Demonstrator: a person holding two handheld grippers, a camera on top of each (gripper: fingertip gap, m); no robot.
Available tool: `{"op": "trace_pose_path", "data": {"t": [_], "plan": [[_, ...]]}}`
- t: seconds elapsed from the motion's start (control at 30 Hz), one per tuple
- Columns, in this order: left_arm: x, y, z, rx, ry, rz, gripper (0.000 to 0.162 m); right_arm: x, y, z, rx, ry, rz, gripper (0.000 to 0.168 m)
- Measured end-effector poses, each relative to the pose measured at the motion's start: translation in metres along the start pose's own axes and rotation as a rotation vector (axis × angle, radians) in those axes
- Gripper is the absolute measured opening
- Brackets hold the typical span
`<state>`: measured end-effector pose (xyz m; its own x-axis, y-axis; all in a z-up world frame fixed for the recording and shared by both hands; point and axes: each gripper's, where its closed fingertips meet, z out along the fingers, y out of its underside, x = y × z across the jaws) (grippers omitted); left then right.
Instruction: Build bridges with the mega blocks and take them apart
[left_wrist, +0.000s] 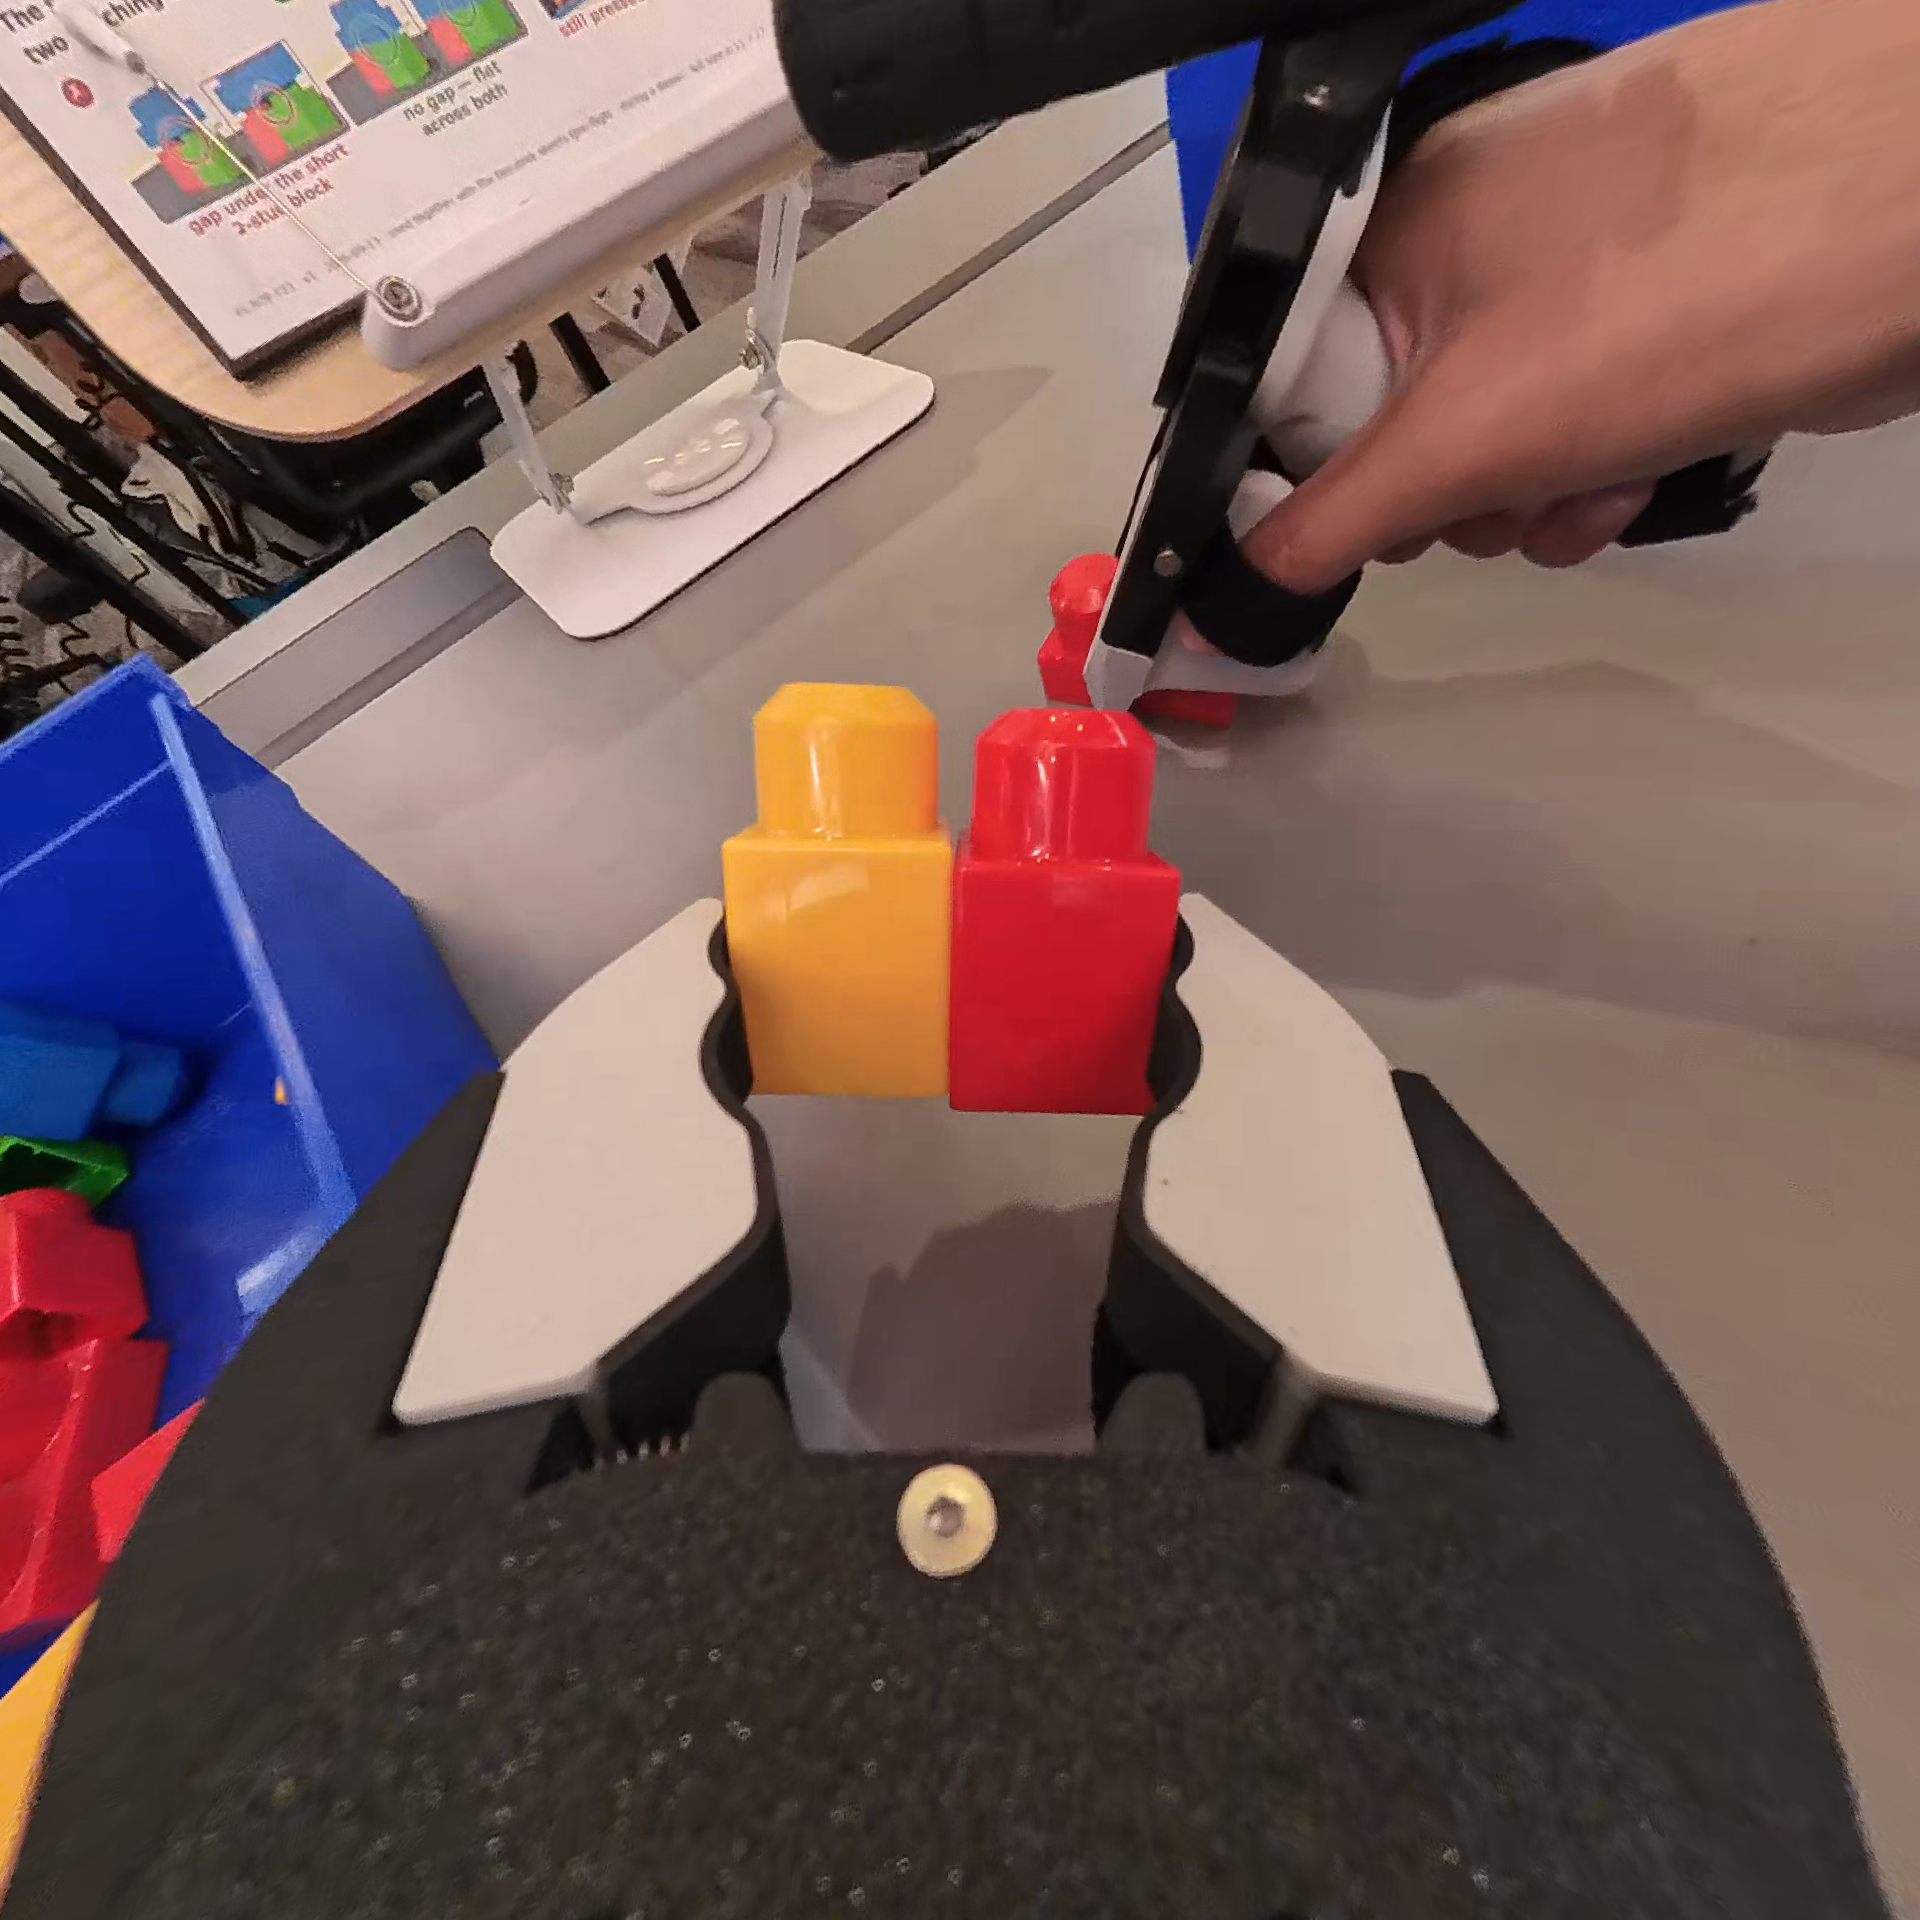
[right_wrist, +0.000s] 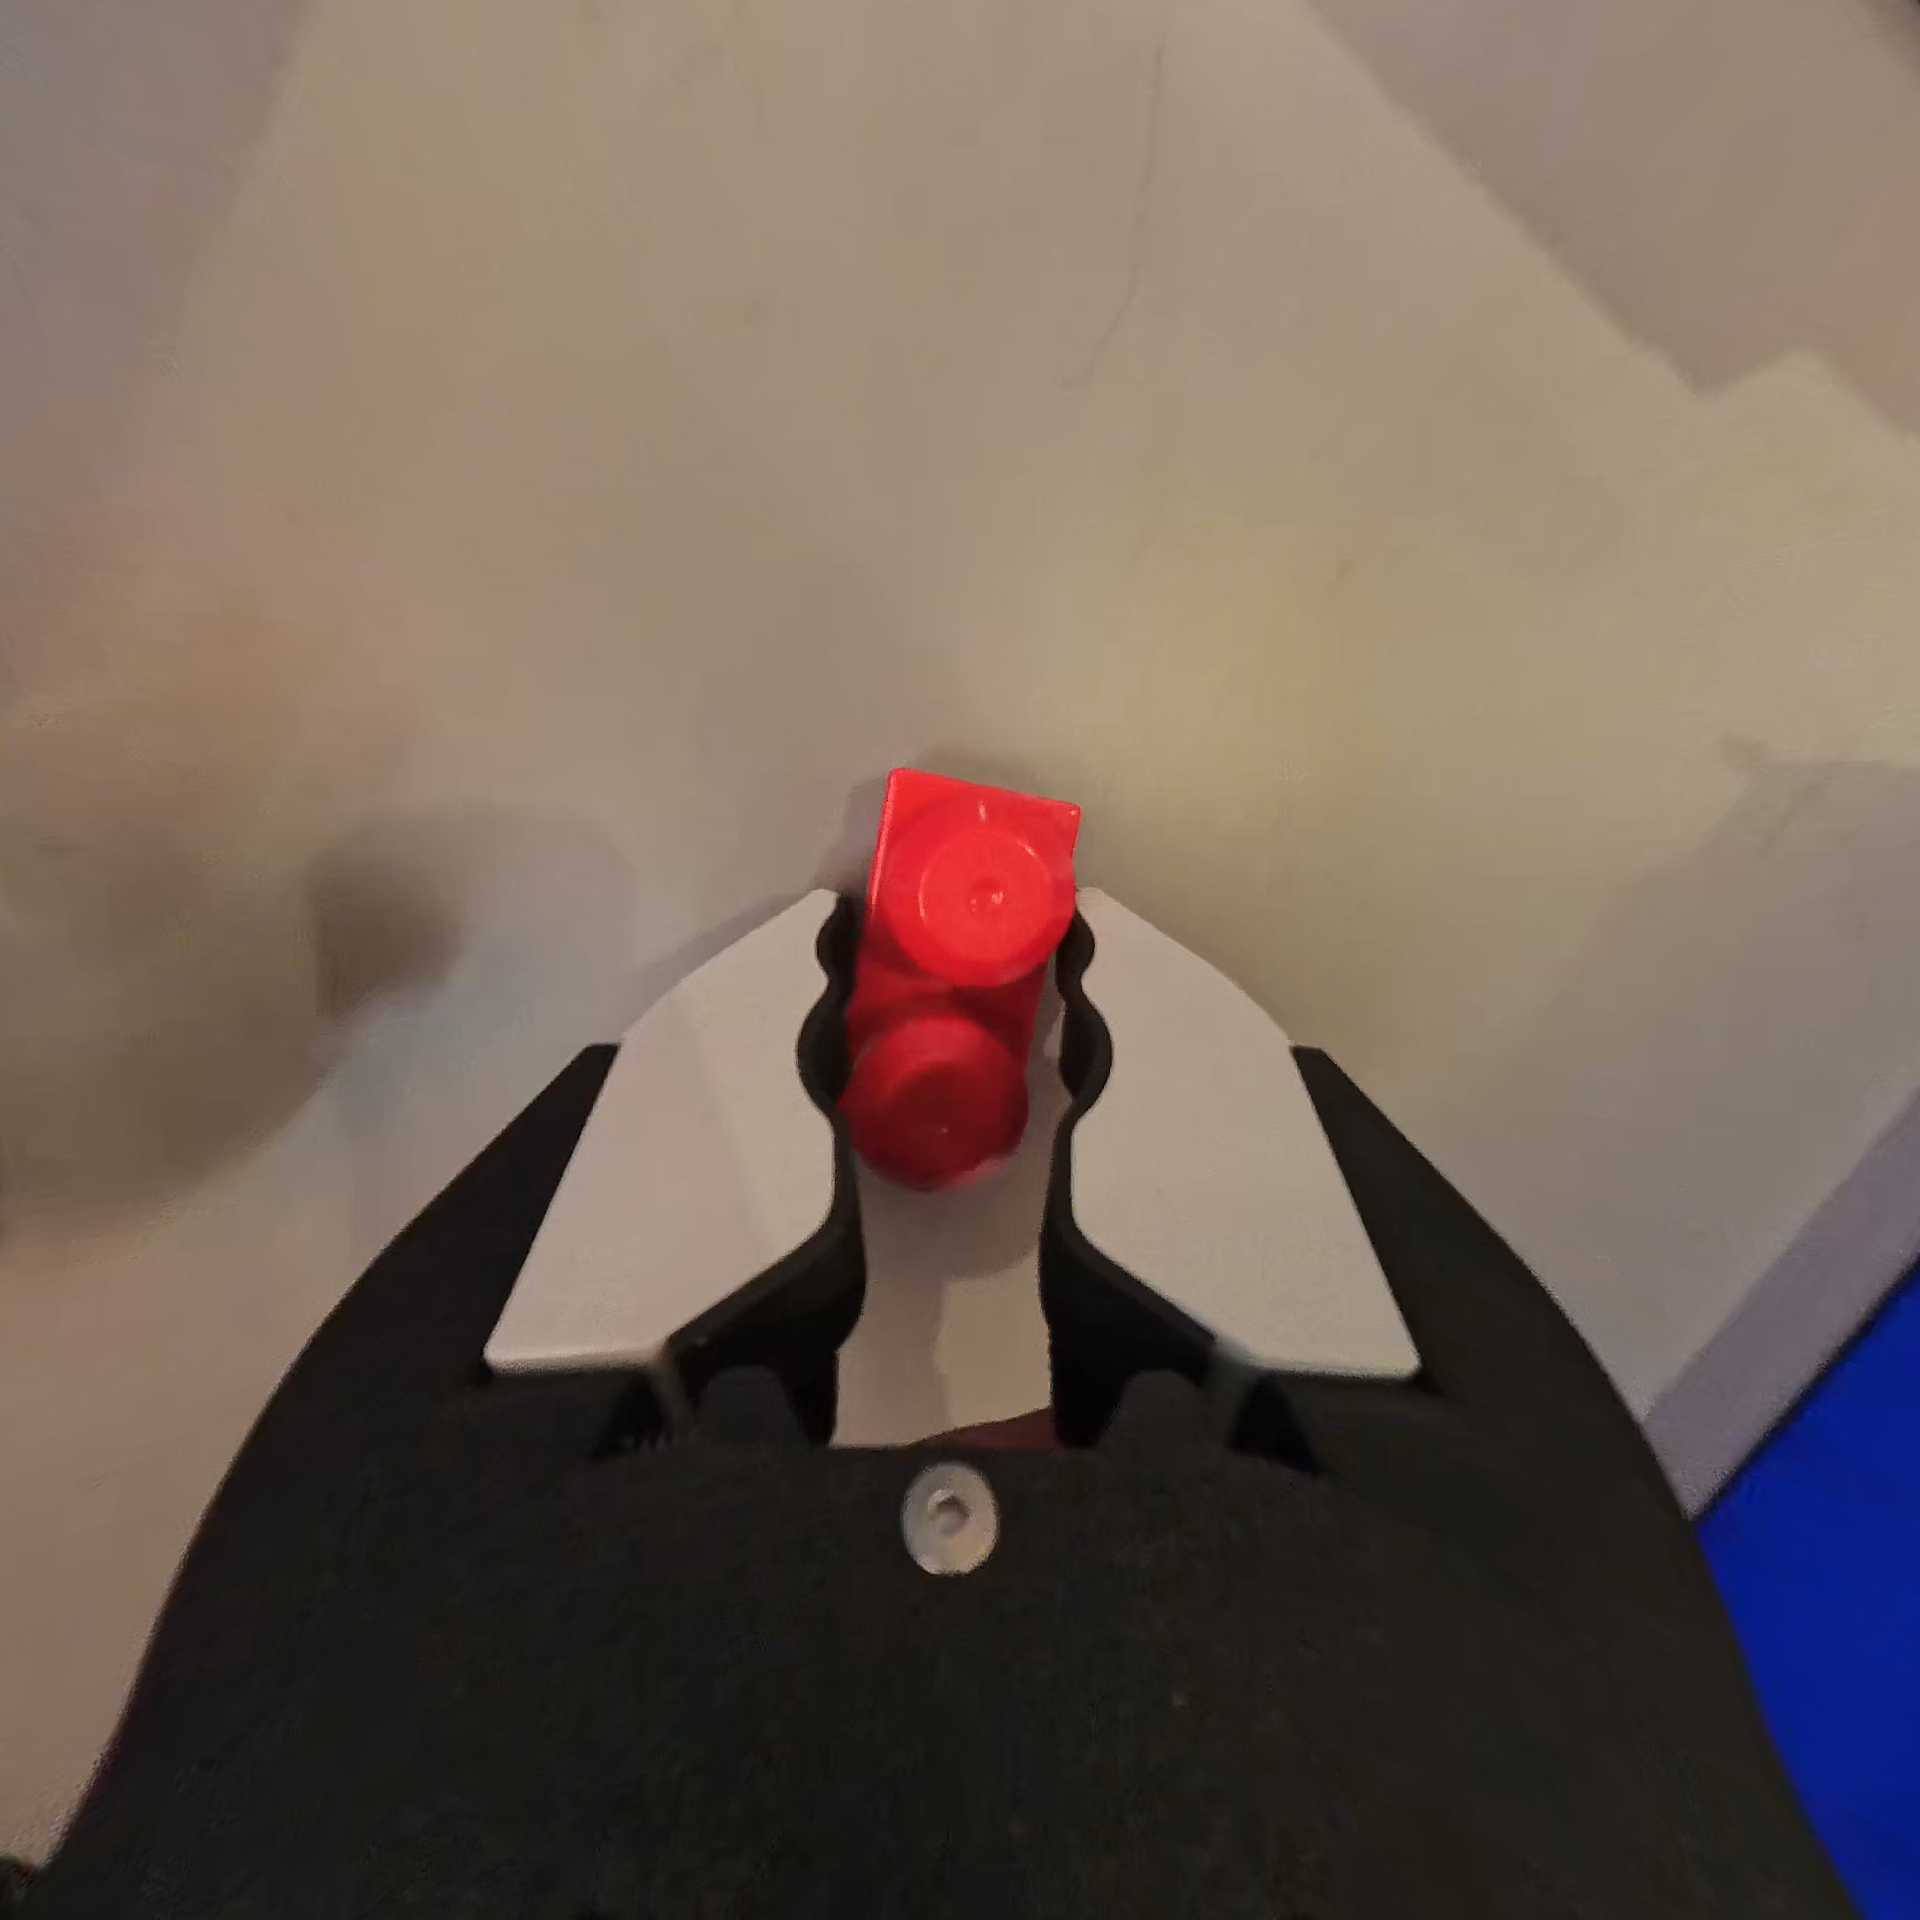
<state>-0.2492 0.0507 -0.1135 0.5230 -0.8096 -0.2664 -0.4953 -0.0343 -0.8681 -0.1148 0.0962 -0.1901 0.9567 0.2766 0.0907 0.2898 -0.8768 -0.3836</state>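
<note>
An orange block (left_wrist: 840, 935) and a red block (left_wrist: 1055, 956), upright and touching, are gripped by the left claw (left_wrist: 951, 997). Farther right, a two-stud red block (right_wrist: 961, 966) on the surface (left_wrist: 1558, 935) is straddled lengthwise by the right claw (right_wrist: 961, 935); whether it is clamped cannot be told.

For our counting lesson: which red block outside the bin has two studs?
The long red block in the right gripper; the red block beside the yellow block has one.
</note>
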Motion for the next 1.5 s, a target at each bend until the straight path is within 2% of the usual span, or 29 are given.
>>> {"op": "trace_pose_path", "data": {"t": [0.07, 0.17, 0.23, 0.3, 0.37, 0.47, 0.57, 0.67, 0.77, 0.9, 1.0, 1.17, 1.27, 1.5], "plan": [[0.001, -0.001, -0.001, 0.002, 0.008, 0.008, 0.075, 0.003, -0.008, -0.009, 0.071, -0.014, -0.008, 0.036], [0.002, -0.002, -0.001, 0.005, 0.011, 0.044, 0.075, 0.005, -0.014, -0.045, 0.266, -0.069, -0.081, 0.036], [0.003, -0.002, 0.0, 0.007, 0.021, 0.048, 0.075, 0.001, -0.012, -0.076, 0.436, -0.225, -0.06, 0.036], [0.006, -0.002, 0.002, 0.011, 0.055, 0.038, 0.075, 0.009, 0.0, -0.099, 0.578, -0.379, 0.041, 0.036], [0.013, -0.003, 0.005, 0.02, 0.1, 0.026, 0.075, 0.012, 0.014, -0.124, 0.737, -0.606, 0.125, 0.035], [0.019, -0.003, 0.01, 0.004, 0.113, 0.062, 0.075, 0.025, 0.033, -0.13, 0.792, -0.691, 0.201, 0.035], [0.025, -0.011, 0.018, 0.008, 0.13, 0.14, 0.075, 0.018, 0.031, -0.151, 0.852, -0.874, 0.223, 0.035], [0.027, -0.027, 0.032, 0.005, 0.132, 0.273, 0.075, 0.0, 0.017, -0.158, 0.834, -0.953, 0.179, 0.035], [0.031, -0.047, 0.047, 0.01, 0.148, 0.395, 0.075, -0.016, 0.0, -0.155, 0.794, -0.936, 0.114, 0.035], [0.037, -0.063, 0.066, -0.003, 0.144, 0.508, 0.075, -0.019, -0.015, -0.144, 0.762, -0.895, 0.126, 0.035], [0.039, -0.068, 0.077, 0.004, 0.133, 0.531, 0.075, -0.013, -0.019, -0.133, 0.75, -0.857, 0.162, 0.036], [0.045, -0.07, 0.088, 0.037, 0.149, 0.528, 0.075, -0.011, -0.018, -0.12, 0.727, -0.899, 0.193, 0.036], [0.048, -0.069, 0.091, 0.073, 0.174, 0.505, 0.074, -0.011, -0.016, -0.117, 0.706, -0.934, 0.186, 0.036], [0.052, -0.065, 0.097, 0.073, 0.197, 0.497, 0.074, -0.009, -0.016, -0.104, 0.682, -0.905, 0.198, 0.036]]}}
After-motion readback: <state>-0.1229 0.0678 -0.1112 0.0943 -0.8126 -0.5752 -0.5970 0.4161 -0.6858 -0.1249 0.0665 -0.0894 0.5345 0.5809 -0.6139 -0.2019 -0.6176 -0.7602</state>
